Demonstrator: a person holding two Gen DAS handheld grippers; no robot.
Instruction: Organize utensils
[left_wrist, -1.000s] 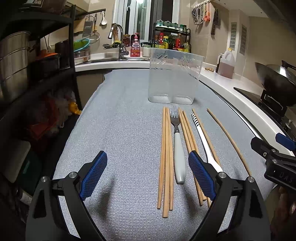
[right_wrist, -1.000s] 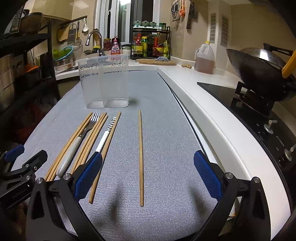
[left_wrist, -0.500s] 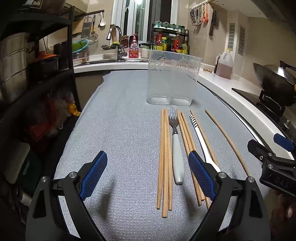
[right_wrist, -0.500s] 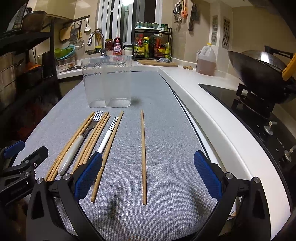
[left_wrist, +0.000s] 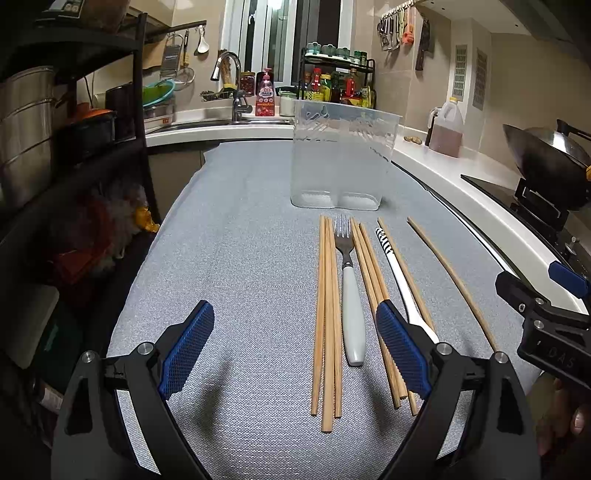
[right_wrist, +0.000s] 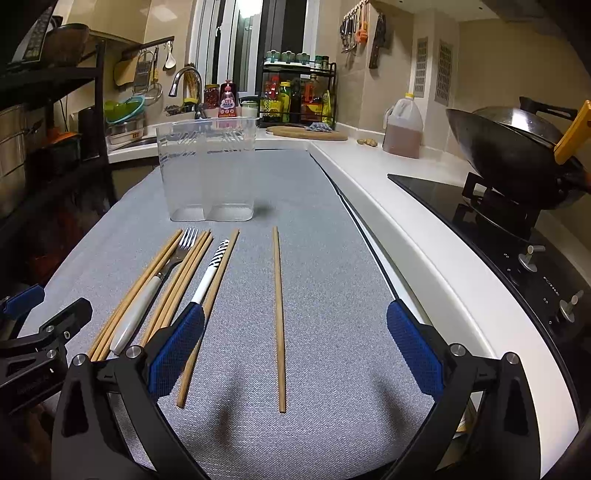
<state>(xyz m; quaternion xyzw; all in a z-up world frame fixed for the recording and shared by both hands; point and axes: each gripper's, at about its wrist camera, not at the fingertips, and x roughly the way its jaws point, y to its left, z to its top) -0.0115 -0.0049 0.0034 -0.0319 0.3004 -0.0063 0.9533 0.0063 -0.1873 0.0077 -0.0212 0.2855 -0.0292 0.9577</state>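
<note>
Wooden chopsticks (left_wrist: 327, 314) lie side by side on the grey mat (left_wrist: 240, 258), with a white-handled fork (left_wrist: 349, 295) among them and a striped white utensil (left_wrist: 397, 273) to the right. One chopstick (right_wrist: 279, 314) lies apart at the right. A clear two-compartment holder (left_wrist: 341, 158) (right_wrist: 208, 170) stands empty beyond them. My left gripper (left_wrist: 295, 350) hovers open over the near ends of the left chopsticks. My right gripper (right_wrist: 295, 350) hovers open above the lone chopstick. Neither holds anything.
A white counter (right_wrist: 388, 206) borders the mat on the right, with a stove (right_wrist: 498, 229) and wok (right_wrist: 517, 155) beyond. A dark shelf rack (left_wrist: 74, 147) stands left. Sink, bottles and a spice rack (left_wrist: 336, 81) line the back.
Both grippers have drawn back a little toward me and stay open. The utensils and holder have not moved.
</note>
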